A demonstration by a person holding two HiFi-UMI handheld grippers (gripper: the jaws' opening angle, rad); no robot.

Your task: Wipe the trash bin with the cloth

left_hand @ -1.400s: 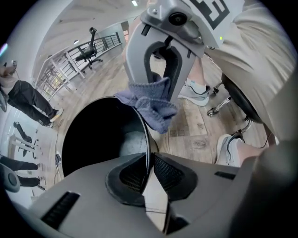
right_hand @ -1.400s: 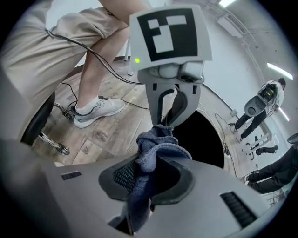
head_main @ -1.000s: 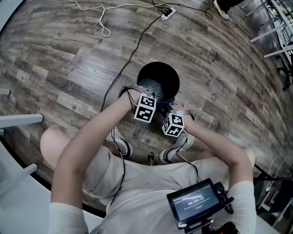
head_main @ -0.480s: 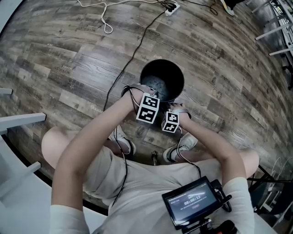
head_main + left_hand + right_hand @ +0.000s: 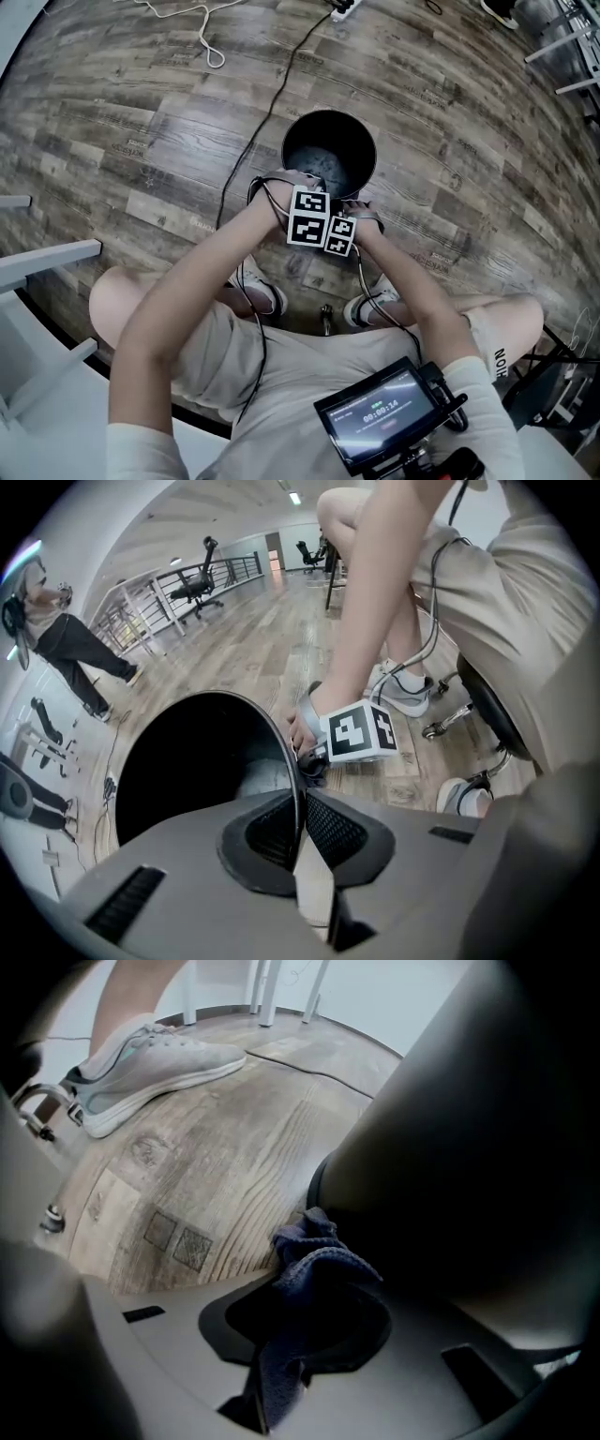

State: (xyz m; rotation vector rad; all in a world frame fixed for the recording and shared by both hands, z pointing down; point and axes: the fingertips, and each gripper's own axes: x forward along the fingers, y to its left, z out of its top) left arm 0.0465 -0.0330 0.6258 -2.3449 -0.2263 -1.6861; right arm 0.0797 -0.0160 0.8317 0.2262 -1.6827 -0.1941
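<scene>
The left gripper (image 5: pixel 300 803) is clenched on the near rim of the trash bin (image 5: pixel 329 113), with the thin black edge running straight in between its two ribbed pads. Just to its right, the right gripper (image 5: pixel 309 1321) is clamped on a bunched dark blue cloth (image 5: pixel 317 1265). The cloth sticks out past the jaws, low against the bin's dark outer wall, close to where the wall meets the floor.

The bin is round, black and open-topped. It stands upright on the wooden plank floor (image 5: pixel 141 112), just beyond the person's feet, with both marker cubes side by side at its near edge. A pale sneaker (image 5: pixel 150 1058) rests on the boards to the left of the cloth. A black cable (image 5: pixel 272 103) runs from the bin's left side toward the far edge of the floor.
</scene>
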